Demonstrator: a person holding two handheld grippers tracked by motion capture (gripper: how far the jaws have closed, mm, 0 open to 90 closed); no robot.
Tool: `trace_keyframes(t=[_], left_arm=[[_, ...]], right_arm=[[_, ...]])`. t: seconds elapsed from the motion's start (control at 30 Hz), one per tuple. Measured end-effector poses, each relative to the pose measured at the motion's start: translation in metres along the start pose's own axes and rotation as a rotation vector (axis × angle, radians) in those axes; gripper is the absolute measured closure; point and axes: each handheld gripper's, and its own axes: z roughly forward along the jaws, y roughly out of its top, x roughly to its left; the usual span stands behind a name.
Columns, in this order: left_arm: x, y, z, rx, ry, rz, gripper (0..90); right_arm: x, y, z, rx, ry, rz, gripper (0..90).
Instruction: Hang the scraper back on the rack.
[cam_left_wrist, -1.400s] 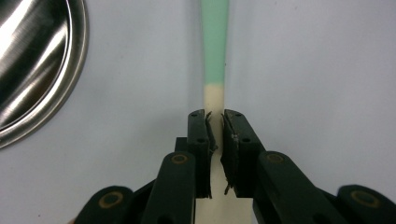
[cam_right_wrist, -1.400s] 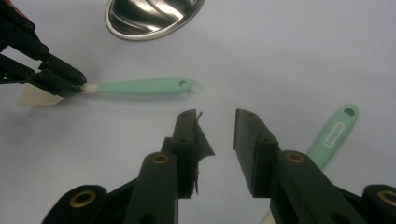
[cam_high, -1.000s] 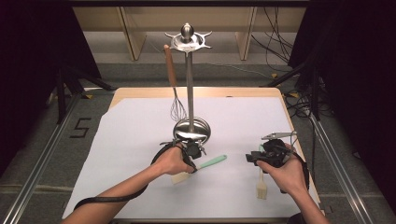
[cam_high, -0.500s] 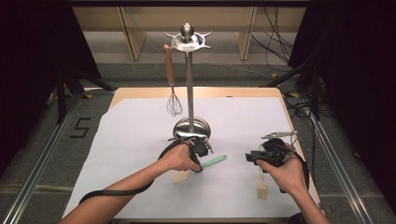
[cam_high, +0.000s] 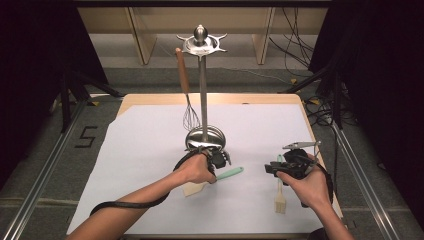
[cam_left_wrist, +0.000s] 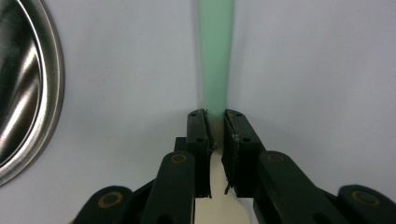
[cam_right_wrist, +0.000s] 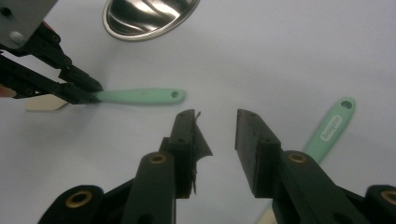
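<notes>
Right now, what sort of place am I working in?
Probably a lab recording bench, not a kitchen: a paper-covered table ringed by dark curtains, loose cables on the floor, and a utensil stand set out as a prop.

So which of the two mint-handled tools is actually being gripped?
The spatula with the cream blade, near the stand's base: the left gripper has just closed on its neck. The brush lies untouched under the right gripper, which is open.
</notes>
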Motion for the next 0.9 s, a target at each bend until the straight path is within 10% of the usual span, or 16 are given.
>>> trace_keyframes(t=[0.3, 0.73, 0.9], left_arm=[[0.0, -0.015, -0.003, -0.123, -0.026, -0.057, 80.6], [-0.005, -0.018, -0.028, -0.468, -0.005, -0.114, 80.5], [-0.003, -0.024, -0.037, -0.466, -0.013, -0.089, 80.4]], right_arm=[[0.002, 0.0, 0.002, -0.017, -0.009, 0.037, 68.8], [0.001, 0.006, -0.005, -0.133, -0.015, 0.042, 68.1], [0.003, 0.009, -0.007, -0.119, -0.014, 0.047, 67.8]])
